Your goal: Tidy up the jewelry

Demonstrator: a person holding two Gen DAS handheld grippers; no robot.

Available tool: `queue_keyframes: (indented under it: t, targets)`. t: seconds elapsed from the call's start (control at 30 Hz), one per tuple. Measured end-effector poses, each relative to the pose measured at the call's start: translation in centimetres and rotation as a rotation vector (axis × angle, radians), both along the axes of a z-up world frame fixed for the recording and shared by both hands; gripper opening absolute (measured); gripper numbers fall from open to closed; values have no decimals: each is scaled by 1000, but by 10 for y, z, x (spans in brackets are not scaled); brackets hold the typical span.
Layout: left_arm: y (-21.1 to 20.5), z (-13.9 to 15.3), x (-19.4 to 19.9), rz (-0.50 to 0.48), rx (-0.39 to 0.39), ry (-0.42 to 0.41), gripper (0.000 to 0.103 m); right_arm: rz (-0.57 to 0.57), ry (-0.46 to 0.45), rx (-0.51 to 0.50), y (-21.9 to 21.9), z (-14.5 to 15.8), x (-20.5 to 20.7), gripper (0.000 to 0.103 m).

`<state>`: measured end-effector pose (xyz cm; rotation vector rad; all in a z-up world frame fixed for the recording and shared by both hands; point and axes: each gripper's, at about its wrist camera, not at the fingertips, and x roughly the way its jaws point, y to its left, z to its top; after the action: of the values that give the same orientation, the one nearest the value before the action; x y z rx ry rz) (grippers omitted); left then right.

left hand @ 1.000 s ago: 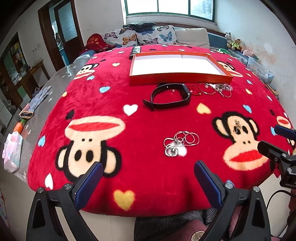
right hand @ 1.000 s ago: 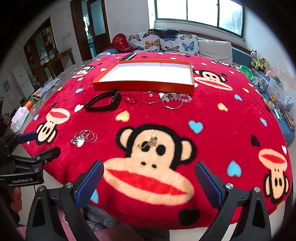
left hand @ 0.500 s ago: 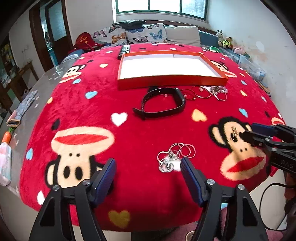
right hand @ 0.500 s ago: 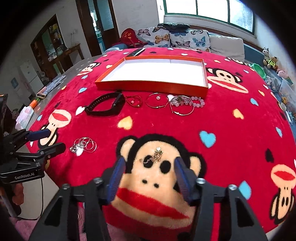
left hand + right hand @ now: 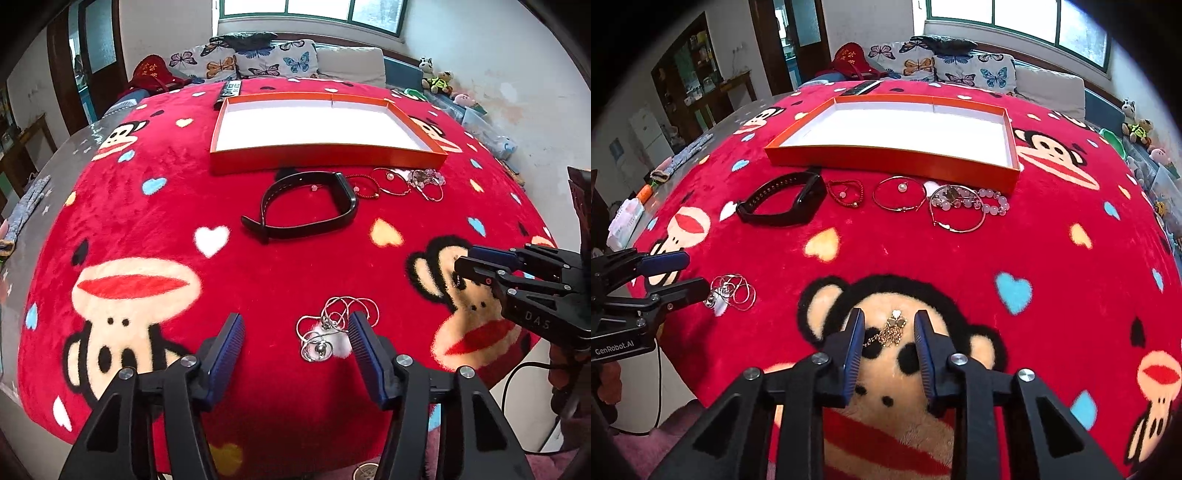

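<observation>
Low in both frames, our left gripper (image 5: 295, 345) and right gripper (image 5: 889, 349), jaws just narrowing, apparently not yet clamping, bracket silver chain (image 5: 332, 328) and gold brooch (image 5: 892, 330) for pickup.

Daylight came in thru the window (image 5: 310, 11) at back, w/ panes blown out to near white. Scene was bright and even; the blanket (image 5: 960, 251) showed saturated red, soft shadows only. The box (image 5: 321, 125) floor glared white, no detail. Strong fisheye bend, black vignette at corners in both views. Centre was sharp; far room and edges were softer. No motion blur seen.
</observation>
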<state>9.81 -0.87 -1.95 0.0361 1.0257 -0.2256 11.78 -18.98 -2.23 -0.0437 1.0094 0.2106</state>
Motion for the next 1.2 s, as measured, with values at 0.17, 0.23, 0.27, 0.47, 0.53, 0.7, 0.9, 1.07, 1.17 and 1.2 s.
queue_keyframes:
  t: [0.17, 0.23, 0.27, 0.47, 0.53, 0.7, 0.9, 1.07, 1.17, 1.2]
  targets:
    - [-1, -4, 6, 5, -1, 16, 62, -4, 14, -2, -1, -6, 4, 31]
    - [0, -5, 8, 9, -2, 21, 62, -4, 18, -1, -1, -7, 5, 31]
    - [0, -6, 9, 10, -2, 24, 62, -6, 20, 1, -2, -7, 6, 31]
    - [-4, -10, 13, 6, -6, 50, 62, -1, 15, -7, -2, -8, 7, 31]
    - [-5, -12, 14, 9, -18, 62, 63, -1, 14, -7, -1, -8, 7, 31]
    - [-5, -13, 15, 9, -33, 68, 63, -2, 16, -5, -2, -8, 6, 31]
    - [-7, -14, 16, -3, -47, 74, 64, 1, 17, -7, -1, -9, 6, 31]
    - [-14, -16, 20, -37, -38, 62, 64, 2, 16, 0, -3, -9, 7, 31]
    - [-15, -18, 22, -53, -46, 52, 63, 1, 17, 4, -4, -9, 7, 31]
    - [-15, -18, 22, -54, -50, 49, 62, 0, 17, 5, -4, -9, 8, 31]
